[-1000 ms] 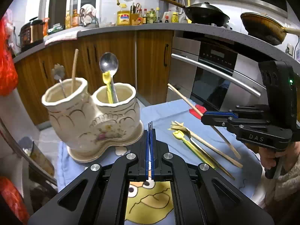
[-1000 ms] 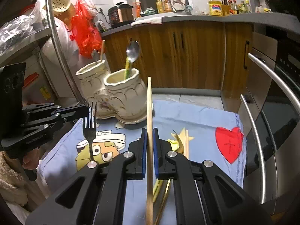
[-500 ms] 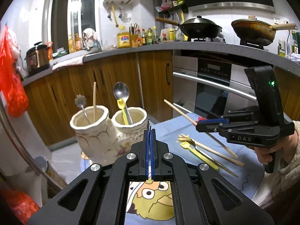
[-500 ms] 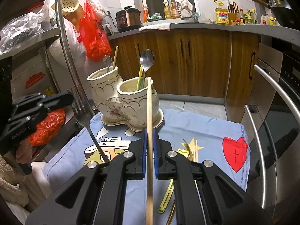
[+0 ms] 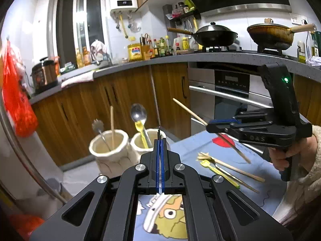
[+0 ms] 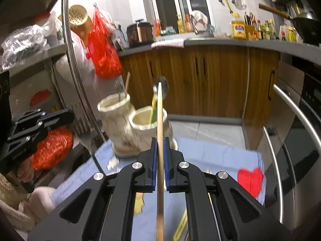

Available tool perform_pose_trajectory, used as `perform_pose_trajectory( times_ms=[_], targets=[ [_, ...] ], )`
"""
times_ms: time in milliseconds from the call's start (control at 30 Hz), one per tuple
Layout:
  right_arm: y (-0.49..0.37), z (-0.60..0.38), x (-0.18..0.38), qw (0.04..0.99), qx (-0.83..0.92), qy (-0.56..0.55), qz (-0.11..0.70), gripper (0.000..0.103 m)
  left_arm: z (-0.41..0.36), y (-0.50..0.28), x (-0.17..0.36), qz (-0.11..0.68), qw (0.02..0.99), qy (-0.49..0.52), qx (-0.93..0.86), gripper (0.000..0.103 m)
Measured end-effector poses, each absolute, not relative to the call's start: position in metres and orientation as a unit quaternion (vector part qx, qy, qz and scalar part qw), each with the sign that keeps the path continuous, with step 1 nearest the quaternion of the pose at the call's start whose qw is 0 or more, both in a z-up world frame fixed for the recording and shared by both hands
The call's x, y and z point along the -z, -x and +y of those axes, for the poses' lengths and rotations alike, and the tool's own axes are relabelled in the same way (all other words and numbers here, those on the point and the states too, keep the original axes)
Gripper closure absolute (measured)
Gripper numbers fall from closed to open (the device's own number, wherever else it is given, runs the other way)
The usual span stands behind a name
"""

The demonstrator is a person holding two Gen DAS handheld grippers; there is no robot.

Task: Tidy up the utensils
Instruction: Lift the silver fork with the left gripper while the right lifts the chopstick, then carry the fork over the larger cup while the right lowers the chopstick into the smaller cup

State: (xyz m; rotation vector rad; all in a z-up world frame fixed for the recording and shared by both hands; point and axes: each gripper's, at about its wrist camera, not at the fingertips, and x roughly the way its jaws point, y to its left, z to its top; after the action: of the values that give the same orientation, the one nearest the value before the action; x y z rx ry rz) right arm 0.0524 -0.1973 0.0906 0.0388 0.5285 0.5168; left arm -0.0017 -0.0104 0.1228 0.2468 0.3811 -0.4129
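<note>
Carrying a wooden chopstick [image 6: 159, 120] clamped in the right gripper [image 6: 159, 146] and a fork [image 5: 159, 130] pinched in the closed left gripper [image 5: 159, 142], both near the twin-cup holder [image 5: 112, 156]. Probably best: centring each tip over a cup mouth, tilting steeply, lowering before releasing.

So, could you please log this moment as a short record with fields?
left gripper: shut on a fork, edge-on in its own view
right gripper: shut on a wooden chopstick
holder: two-cup ceramic; chopstick and utensil in one cup, spoon and yellow utensil in the other
cloth: several utensils lying loose on it
</note>
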Motion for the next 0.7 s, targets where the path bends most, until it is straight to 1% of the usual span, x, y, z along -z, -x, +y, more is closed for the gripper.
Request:
perform_pose_trajectory(
  times_ms=[167,367,500,700],
  targets=[
    [-0.069,-0.189,-0.111,0.936,-0.264,-0.033,0.231,0.097,-0.003,0.001,-0.147,0.172,0.956,-0.128,0.200,0.101],
    [-0.095,-0.176,-0.133,0.934,-0.279,-0.061,0.214,0.097,0.016,-0.009,-0.175,0.174,0.958,-0.107,0.200,0.101],
    [-0.111,-0.167,-0.147,0.934,-0.287,-0.074,0.198,0.097,0.026,-0.015,-0.193,0.161,0.962,-0.110,0.190,0.101],
    [-0.135,-0.153,-0.157,0.936,-0.292,-0.091,0.177,0.097,0.039,-0.027,-0.222,0.148,0.967,-0.112,0.176,0.101]
  ],
)
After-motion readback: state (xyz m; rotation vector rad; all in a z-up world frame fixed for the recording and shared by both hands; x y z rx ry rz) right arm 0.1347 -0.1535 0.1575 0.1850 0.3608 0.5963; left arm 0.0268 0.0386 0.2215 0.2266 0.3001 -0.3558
